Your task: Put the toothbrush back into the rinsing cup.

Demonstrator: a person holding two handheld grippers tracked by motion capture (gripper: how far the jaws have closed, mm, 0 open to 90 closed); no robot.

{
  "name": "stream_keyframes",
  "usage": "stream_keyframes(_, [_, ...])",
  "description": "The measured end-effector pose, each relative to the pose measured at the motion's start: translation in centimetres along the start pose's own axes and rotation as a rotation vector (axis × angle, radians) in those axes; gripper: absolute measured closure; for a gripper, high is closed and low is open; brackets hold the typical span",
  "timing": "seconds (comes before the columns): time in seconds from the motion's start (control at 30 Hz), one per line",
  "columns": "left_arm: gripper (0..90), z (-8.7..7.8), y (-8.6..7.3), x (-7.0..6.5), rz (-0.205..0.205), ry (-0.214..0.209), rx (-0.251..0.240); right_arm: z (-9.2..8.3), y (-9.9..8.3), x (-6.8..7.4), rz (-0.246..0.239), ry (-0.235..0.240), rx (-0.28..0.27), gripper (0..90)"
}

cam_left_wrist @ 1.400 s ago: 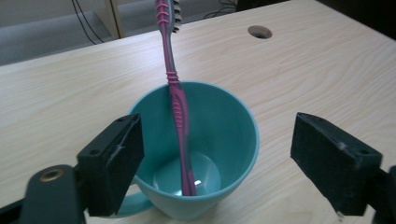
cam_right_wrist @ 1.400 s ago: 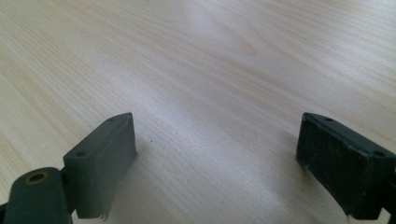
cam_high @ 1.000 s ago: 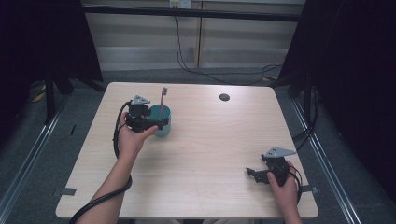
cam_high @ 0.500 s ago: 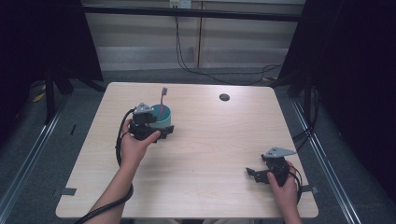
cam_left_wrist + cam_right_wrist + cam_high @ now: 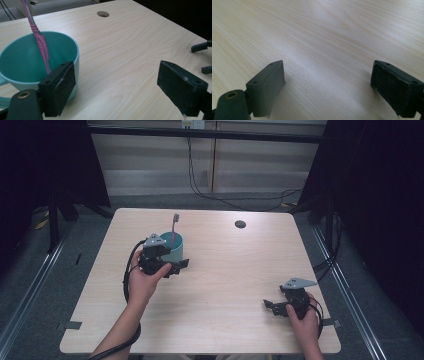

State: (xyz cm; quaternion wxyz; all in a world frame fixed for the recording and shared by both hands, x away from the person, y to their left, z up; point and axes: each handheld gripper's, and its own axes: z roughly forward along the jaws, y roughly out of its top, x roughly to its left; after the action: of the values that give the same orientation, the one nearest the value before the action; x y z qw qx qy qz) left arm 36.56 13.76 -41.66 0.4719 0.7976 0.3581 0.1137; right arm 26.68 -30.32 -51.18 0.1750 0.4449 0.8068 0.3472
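- my left tongs (image 5: pixel 172 266) sit just in front of the teal cup (image 5: pixel 173 247), spread wide with nothing between them; in the left gripper view one jaw overlaps the cup's near wall and the other stands off over bare worktop (image 5: pixel 130 50).
- the cup stands upright on the left half of the worktop, towards the far side, with a pink toothbrush (image 5: pixel 40 45) leaning inside it, bristles up.
- my right tongs (image 5: pixel 274 306) are also spread and hold nothing, resting low near the front right corner, well apart from the cup.
- i judge the step in hand to be taking hold of either the cup or the brush with the left tongs, and i can't tell which from here.
- for the cup, i'd shift left until the wall sits squarely between the jaws, one inside the rim and one outside, then press together slowly so it doesn't tip or slide.
- for the brush, i'd come higher and pinch the ribbed part of the handle above the rim, not the thin neck.
- i'd keep the handle side of the cup, at the left edge of the left gripper view, clear of the jaw.
- the right tongs could steady the cup if it skates.
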Motion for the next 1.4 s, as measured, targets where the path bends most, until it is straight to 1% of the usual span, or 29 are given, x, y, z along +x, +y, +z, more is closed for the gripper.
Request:
stream_keyframes(0.07, [15.1, 0.0, -0.2, -0.1, -0.008, -0.006, 0.001, 0.0, 0.0, 0.0, 0.0, 0.0, 0.0, 11.3])
stream_keyframes(0.1, [15.1, 0.0, -0.3, -0.1, -0.004, -0.011, 0.01, 0.0, 0.0, 0.0, 0.0, 0.0, 0.0, 11.3])
stream_keyframes(0.13, [15.1, -0.1, -0.4, -0.2, -0.001, -0.007, 0.009, 0.0, 0.0, 0.0, 0.0, 0.0, 0.0, 11.3])
stream_keyframes(0.23, [15.1, -0.1, -0.7, -0.4, 0.005, -0.013, 0.014, 0.0, 0.0, 0.0, 0.0, 0.0, 0.0, 11.3])
stream_keyframes(0.3, [15.0, -0.2, -0.9, -0.5, 0.018, -0.015, 0.019, 0.0, 0.0, 0.0, 0.0, 0.001, -0.001, 11.4])
stream_keyframes(0.4, [15.1, -0.2, -1.2, -0.7, 0.015, -0.021, 0.015, 0.0, 0.0, 0.0, 0.0, 0.0, 0.0, 11.3])
stream_keyframes(0.63, [15.2, 0.2, -1.7, -1.4, 0.037, -0.036, 0.024, 0.0, 0.0, 0.0, 0.0, 0.0, 0.0, 11.4])
stream_keyframes(0.7, [15.2, 0.3, -1.8, -1.6, 0.03, -0.04, 0.025, 0.0, 0.0, 0.0, 0.0, 0.0, 0.0, 11.3])
stream_keyframes(0.73, [15.2, 0.4, -1.9, -1.6, 0.03, -0.041, 0.022, 0.0, 0.0, 0.0, 0.0, 0.0, 0.0, 11.4])
stream_keyframes(0.77, [15.2, 0.5, -2.0, -1.7, 0.035, -0.051, 0.024, 0.0, 0.0, 0.0, 0.0, 0.0, 0.0, 11.3])
stream_keyframes(0.87, [15.3, 0.8, -2.3, -1.9, 0.037, -0.056, 0.032, 0.0, 0.0, 0.0, 0.0, 0.0, 0.0, 11.3])
stream_keyframes(1.1, [15.4, 1.4, -3.3, -2.3, 0.034, -0.074, 0.04, 0.0, 0.0, 0.0, 0.0, 0.0, 0.0, 11.4])
stream_keyframes(1.4, [15.5, 1.9, -4.4, -2.4, 0.034, -0.083, 0.046, 0.0, 0.0, 0.0, 0.0, 0.0, 0.0, 11.4])
